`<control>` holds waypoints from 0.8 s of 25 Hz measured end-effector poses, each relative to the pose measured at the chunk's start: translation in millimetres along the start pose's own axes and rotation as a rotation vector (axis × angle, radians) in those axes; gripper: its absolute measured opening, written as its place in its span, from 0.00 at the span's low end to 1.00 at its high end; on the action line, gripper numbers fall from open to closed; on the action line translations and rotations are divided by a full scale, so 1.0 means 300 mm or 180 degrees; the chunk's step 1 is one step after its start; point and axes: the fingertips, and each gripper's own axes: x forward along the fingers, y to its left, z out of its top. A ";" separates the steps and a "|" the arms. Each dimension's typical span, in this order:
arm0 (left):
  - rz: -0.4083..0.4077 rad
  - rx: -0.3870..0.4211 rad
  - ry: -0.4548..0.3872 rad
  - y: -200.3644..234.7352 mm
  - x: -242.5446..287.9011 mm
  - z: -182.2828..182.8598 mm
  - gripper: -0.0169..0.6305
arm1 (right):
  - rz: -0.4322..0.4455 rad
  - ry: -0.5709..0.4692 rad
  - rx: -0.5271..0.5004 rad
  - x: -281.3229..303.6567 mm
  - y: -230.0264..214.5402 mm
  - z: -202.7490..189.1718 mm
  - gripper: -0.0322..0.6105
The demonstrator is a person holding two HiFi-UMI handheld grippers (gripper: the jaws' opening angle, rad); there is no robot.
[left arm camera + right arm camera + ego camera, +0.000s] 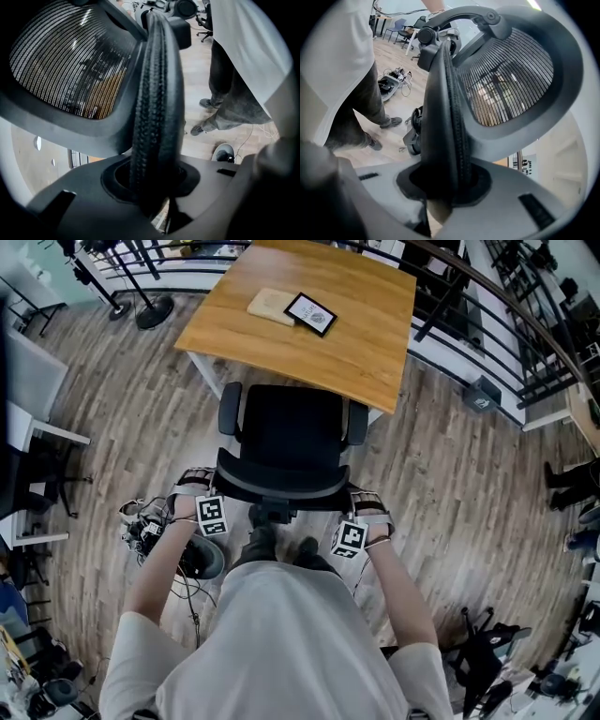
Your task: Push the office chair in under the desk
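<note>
- Gripping the office chair [281,442] from behind: the left gripper [201,504] and the right gripper [362,521] sit at opposite ends of the backrest's top edge, one on either side of the person.
- Left gripper view: the jaws pinch the padded backrest rim [154,117], which stands upright between them and fills the gap. The mesh panel [65,61] lies to picture-left.
- Right gripper view: the jaws are likewise clamped on the backrest rim [443,122], with the mesh panel on picture-right.
- Governing relation: the desk [375,324] lies straight ahead, beyond the chair. The chair therefore stands between the jaws and the desk, its seat front at the desk's near edge and its backrest well outside.
- Long axis: the backrest runs side to side across the line of push. The desk's near edge slants in the head view, coming closer on the person's right.
- Reach: neither hand is clearly nearer the desk.
- Judgement: an even forward push from both grips, with a slight turn to square the chair, looks the likely requirement.
</note>
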 end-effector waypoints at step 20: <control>0.0137 0.0253 -0.0256 0.407 0.240 -0.198 0.17 | -0.0032 0.0240 0.0273 0.233 -0.294 0.169 0.16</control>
